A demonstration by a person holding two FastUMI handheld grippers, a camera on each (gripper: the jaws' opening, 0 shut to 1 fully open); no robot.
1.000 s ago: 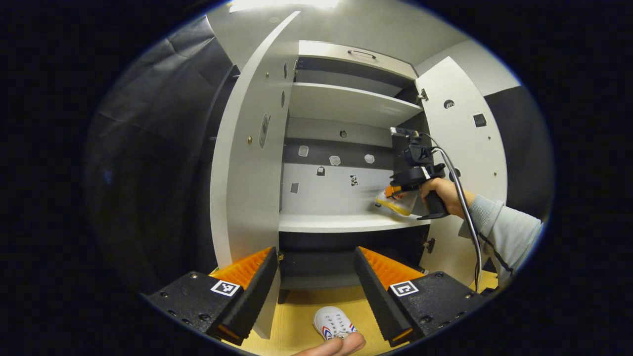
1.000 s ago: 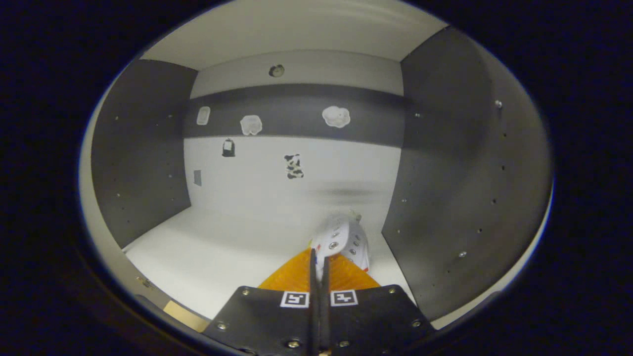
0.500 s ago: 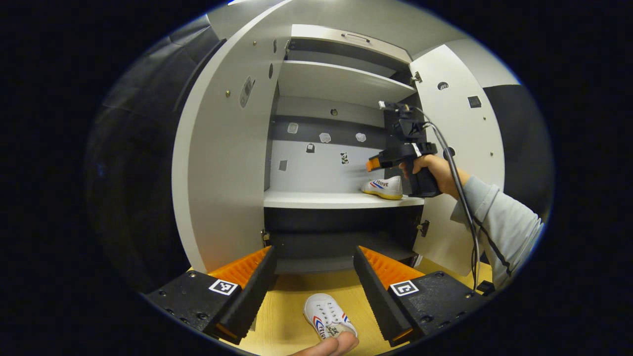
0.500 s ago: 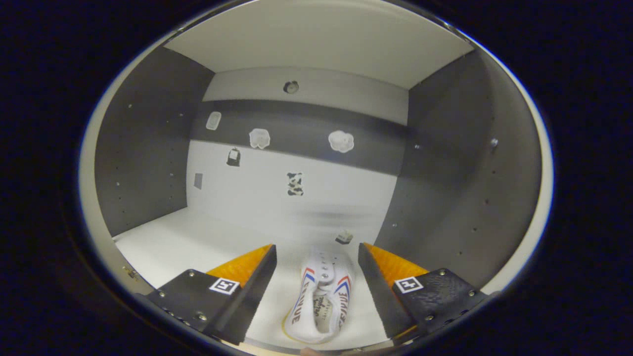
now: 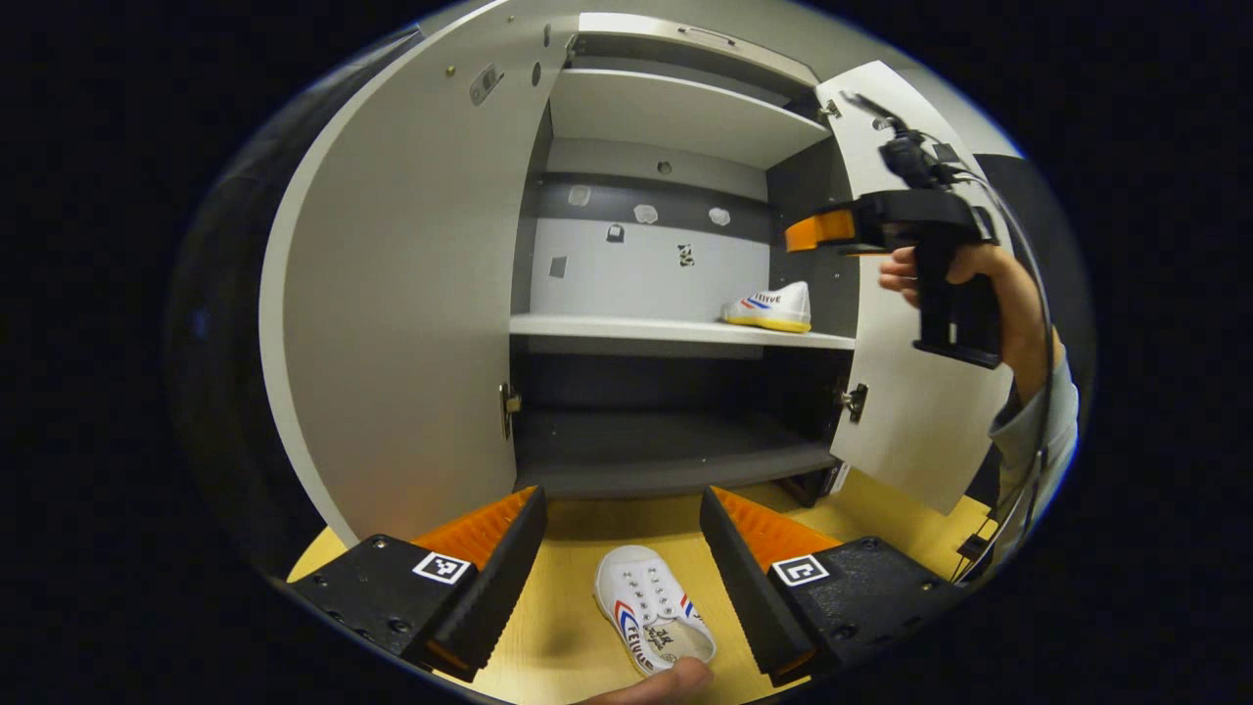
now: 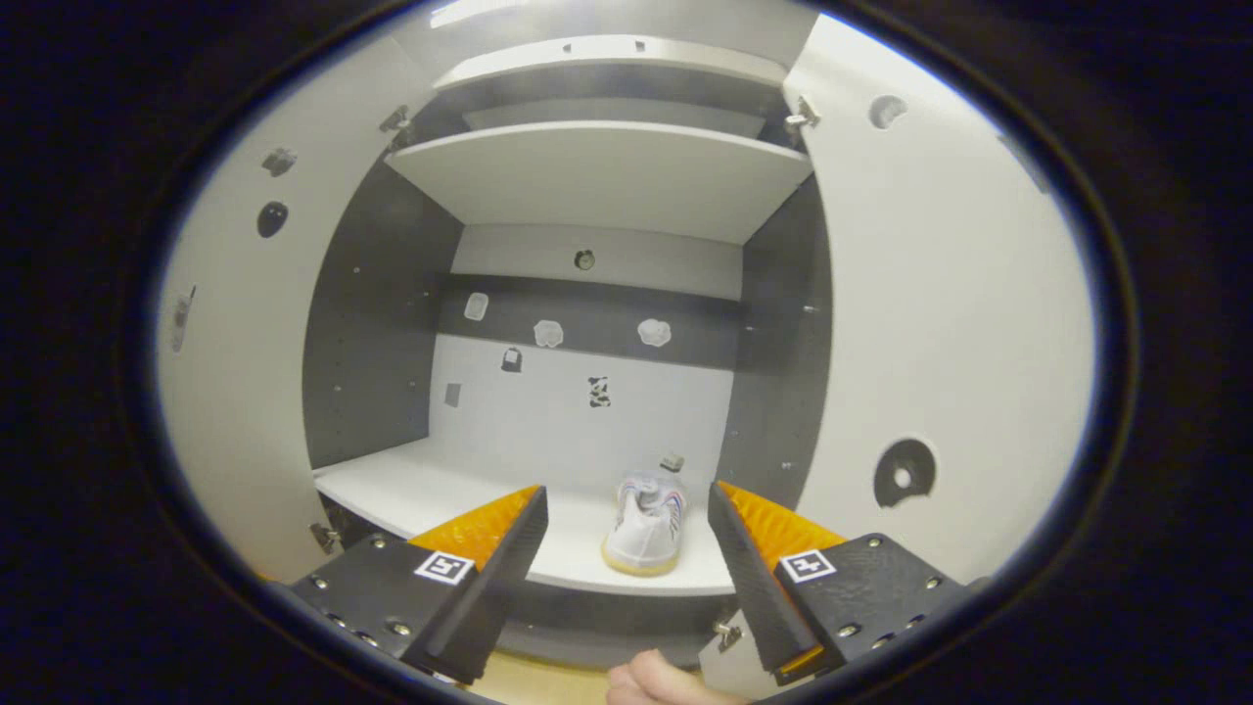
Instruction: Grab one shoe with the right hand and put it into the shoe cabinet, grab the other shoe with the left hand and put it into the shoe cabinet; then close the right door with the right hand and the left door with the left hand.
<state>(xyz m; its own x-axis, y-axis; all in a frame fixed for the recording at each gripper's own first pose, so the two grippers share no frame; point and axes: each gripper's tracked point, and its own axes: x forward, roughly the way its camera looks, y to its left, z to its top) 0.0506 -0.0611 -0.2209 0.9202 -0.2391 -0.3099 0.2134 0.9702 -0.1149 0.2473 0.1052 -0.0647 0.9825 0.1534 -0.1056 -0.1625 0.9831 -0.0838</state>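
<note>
The shoe cabinet (image 5: 675,333) is seen with both doors swung wide; the left door (image 5: 392,294) and the right door (image 5: 915,411) stand open at either side. One white shoe with a yellow sole (image 5: 768,308) is set on the white middle shelf (image 5: 626,328), at the right end, just beside the dark right side wall; in the right gripper view the same shoe (image 6: 644,524) is seen heel-near on the shelf (image 6: 440,494), toe pointed to the back panel. The right gripper (image 6: 626,548) is held in front of the cabinet, jaws spread apart and empty, the shoe framed between the fingers but farther off and untouched. In the left gripper view the right gripper (image 5: 817,230) is seen held in a hand (image 5: 979,284) near the right door, up above shelf level. The other shoe (image 5: 651,607) lies on the wooden floor (image 5: 568,636) in front of the cabinet, toe pointed to the cabinet. The left gripper (image 5: 622,568) is held low over it, fingers released and wide, one on each side of the shoe, no contact seen. A fingertip (image 5: 656,685) is visible at the near edge, just beside the shoe's heel. Small stickers (image 5: 646,213) are noted on the back panel.
</note>
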